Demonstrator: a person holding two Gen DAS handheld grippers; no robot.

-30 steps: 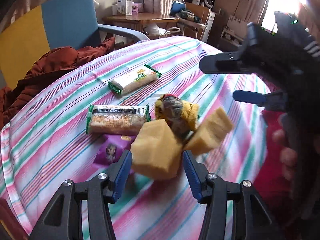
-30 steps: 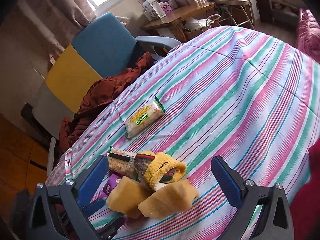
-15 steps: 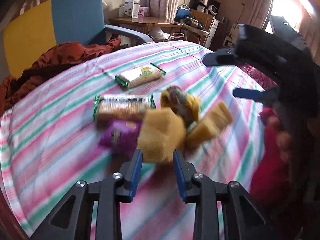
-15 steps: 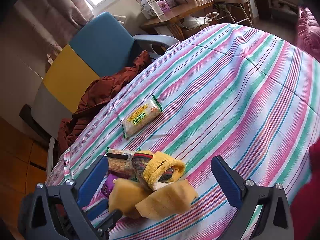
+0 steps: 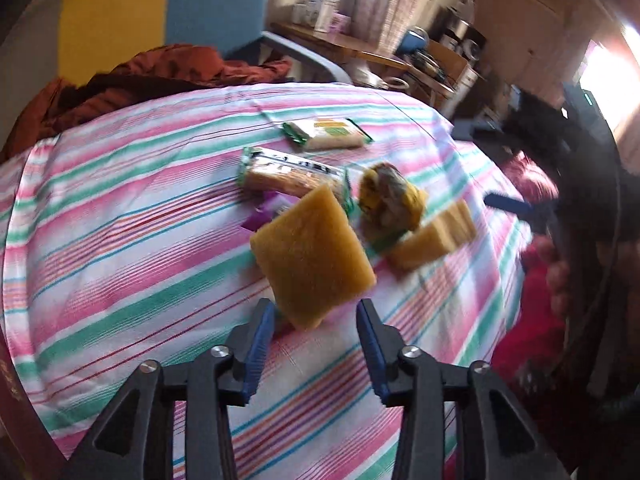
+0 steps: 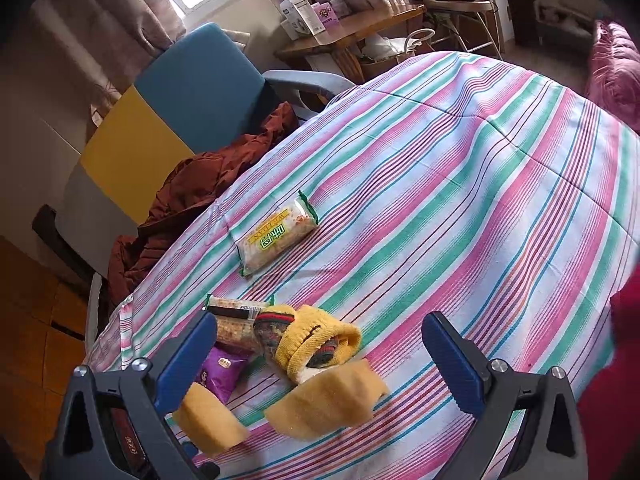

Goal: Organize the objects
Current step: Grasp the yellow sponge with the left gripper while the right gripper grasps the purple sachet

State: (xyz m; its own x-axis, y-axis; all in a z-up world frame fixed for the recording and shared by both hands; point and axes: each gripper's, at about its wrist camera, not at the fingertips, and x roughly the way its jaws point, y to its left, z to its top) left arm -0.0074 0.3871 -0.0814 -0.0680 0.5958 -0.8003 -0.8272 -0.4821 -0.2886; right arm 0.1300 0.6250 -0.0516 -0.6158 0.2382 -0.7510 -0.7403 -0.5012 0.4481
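My left gripper is shut on a yellow sponge, held by its lower corner above the striped tablecloth. That sponge also shows in the right wrist view. A second yellow sponge lies on the cloth beside a rolled yellow sock bundle. A cracker pack, a purple packet and a green-edged wafer pack lie nearby. My right gripper is open and empty above the sock bundle.
A blue and yellow armchair with a rust-red jacket stands at the table's far left edge. A wooden side table with boxes is behind. A pink cushion lies at the far right.
My left gripper closed on the near sponge and lifted it off the cloth, uncovering the purple packet. My right gripper stayed open and barely moved.
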